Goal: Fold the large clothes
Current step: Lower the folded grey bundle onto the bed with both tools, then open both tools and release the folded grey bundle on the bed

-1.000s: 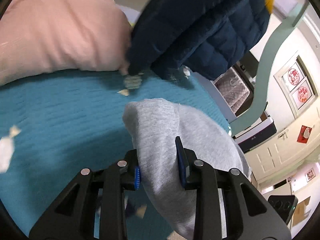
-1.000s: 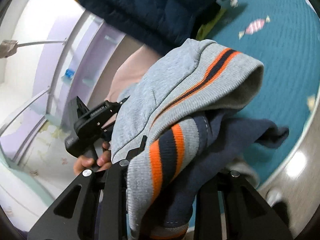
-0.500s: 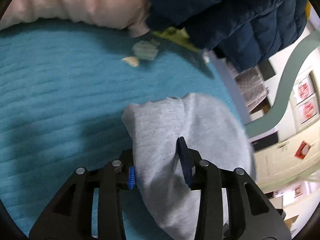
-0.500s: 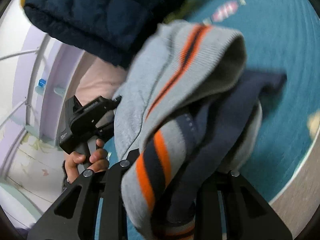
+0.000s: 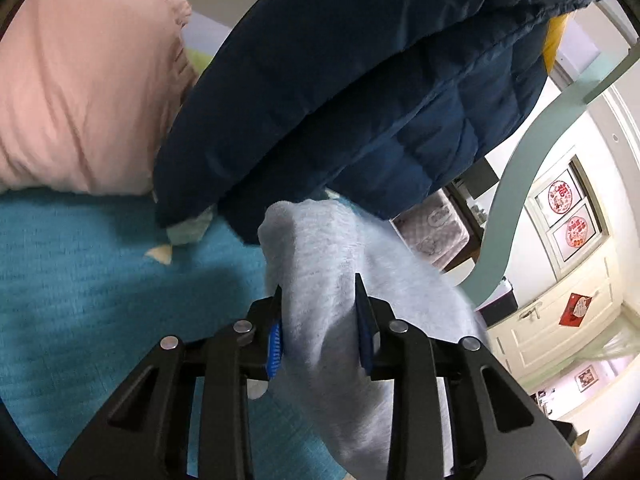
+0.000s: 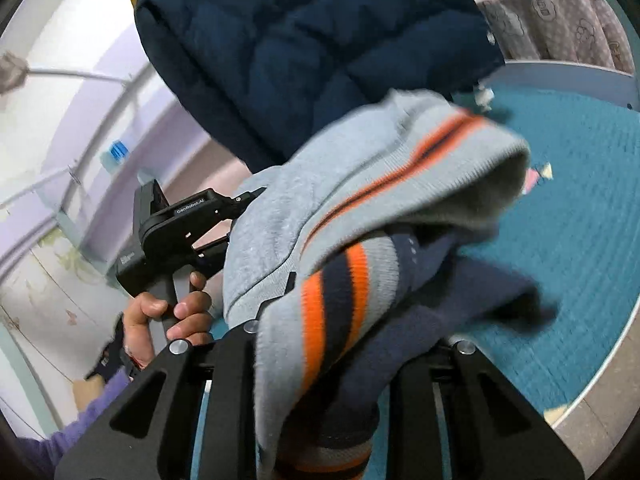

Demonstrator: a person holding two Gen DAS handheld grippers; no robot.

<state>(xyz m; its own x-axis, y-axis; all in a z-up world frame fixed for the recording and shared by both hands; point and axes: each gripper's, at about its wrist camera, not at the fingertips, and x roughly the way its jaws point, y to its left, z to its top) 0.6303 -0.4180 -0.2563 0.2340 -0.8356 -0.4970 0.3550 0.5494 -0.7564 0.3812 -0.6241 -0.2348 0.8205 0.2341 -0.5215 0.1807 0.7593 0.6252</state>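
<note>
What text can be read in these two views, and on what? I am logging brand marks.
"GenRobot.AI": white lettering on the black body of the left gripper, seen in the right wrist view.
Small white mark lower on that body: too blurred to read.
Red window decorations and red door hanging: characters unreadable.

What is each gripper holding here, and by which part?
Both hold the grey sweater. The left gripper clamps a plain grey fold; its jaws have just been closing. The right gripper grips bunched fabric at the orange-and-navy striped band.
</note>
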